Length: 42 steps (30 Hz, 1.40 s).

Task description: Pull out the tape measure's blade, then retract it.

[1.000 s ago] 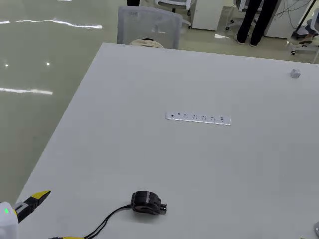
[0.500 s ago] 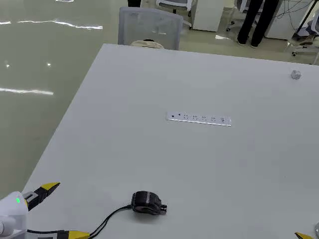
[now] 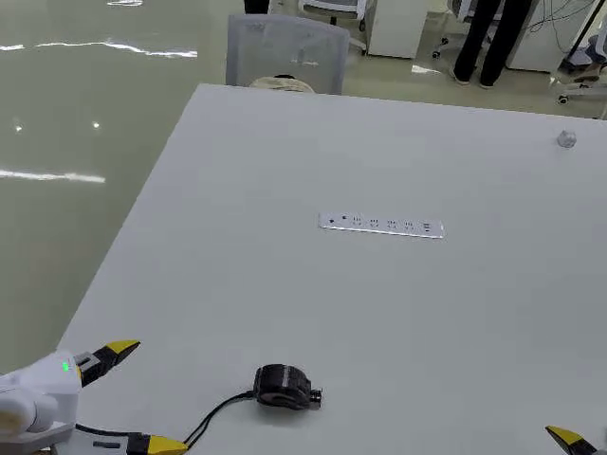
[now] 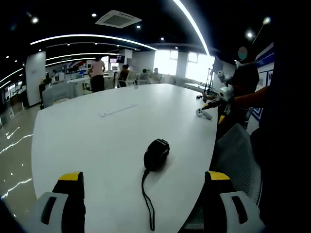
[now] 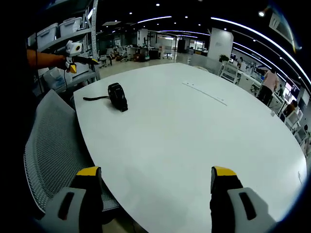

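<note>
Fingers of the left gripper are seen spread, empty, in the head view, near the tape measure on the table. In the left gripper view, no blade is drawn. In the right gripper view, the right gripper is held open; both steps are judged undone.

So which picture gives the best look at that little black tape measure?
The left gripper view: the tape measure lies mid-picture on the table, largest there, its strap trailing toward the camera. The head view shows it from above, small, near the bottom edge. The right gripper view shows it small and far off.
</note>
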Tool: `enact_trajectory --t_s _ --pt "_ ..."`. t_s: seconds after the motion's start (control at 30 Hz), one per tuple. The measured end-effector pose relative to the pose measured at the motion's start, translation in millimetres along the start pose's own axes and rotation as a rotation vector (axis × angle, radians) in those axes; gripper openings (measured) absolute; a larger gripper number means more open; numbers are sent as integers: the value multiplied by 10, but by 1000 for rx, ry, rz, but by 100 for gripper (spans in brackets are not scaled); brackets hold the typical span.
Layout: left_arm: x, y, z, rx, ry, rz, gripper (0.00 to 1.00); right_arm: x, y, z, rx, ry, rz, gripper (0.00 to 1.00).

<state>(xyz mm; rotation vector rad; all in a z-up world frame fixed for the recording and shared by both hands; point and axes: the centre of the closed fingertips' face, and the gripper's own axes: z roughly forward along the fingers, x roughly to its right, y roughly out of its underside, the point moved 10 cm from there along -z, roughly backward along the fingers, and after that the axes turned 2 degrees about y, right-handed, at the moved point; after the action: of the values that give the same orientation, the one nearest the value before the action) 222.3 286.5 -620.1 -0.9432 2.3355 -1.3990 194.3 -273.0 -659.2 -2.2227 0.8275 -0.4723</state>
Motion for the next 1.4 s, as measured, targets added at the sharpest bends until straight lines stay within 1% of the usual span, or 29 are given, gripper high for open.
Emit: enact_trajectory --t_s 0.03,0.07,0.13,0.27,0.4,0.47,0.53,0.6,0.63,0.7,0.77,0.83,0.9,0.97,1.1,1.27,1.4 --pt "-7 -8 12 -7 4 8 100 -3 -11 19 1 -4 -4 95" --pt "-21 -20 29 -25 3 34 100 -10 -32 45 0 -8 -6 95" --pt "-33 -44 58 -36 11 45 100 -13 -67 81 3 -14 -14 95" --pt "-96 -117 104 -37 39 59 100 -8 -166 152 16 -23 -27 94" --pt "-123 -185 155 -43 61 79 100 -5 -227 209 22 -28 -38 94" --pt "-152 -225 194 -33 72 109 100 -12 -253 256 24 -25 -42 94" --pt "-172 -266 237 -42 83 117 100 -39 -284 314 27 -32 -40 94" --pt "-190 -307 282 -55 96 137 100 -65 -312 367 25 -44 -57 93" --pt "-190 -323 298 -60 105 146 100 -69 -325 384 22 -48 -62 93" --pt "-187 -363 342 -75 138 151 100 -75 -362 418 23 -55 -67 93" --pt "-198 -401 382 -84 153 168 100 -71 -397 445 26 -62 -70 93" --pt "-212 -433 418 -96 161 185 100 -70 -427 470 28 -65 -75 93" --pt "-220 -463 443 -97 170 194 100 -78 -456 494 40 -81 -74 93" --pt "-225 -502 477 -102 181 207 100 -82 -492 535 39 -90 -79 93" --pt "-234 -570 558 -115 202 238 100 -91 -599 607 47 -107 -97 93" --pt "-199 -649 645 -128 232 281 100 -127 -727 695 57 -130 -119 93" --pt "-171 -657 720 -149 254 312 100 -192 -840 799 57 -153 -142 92"
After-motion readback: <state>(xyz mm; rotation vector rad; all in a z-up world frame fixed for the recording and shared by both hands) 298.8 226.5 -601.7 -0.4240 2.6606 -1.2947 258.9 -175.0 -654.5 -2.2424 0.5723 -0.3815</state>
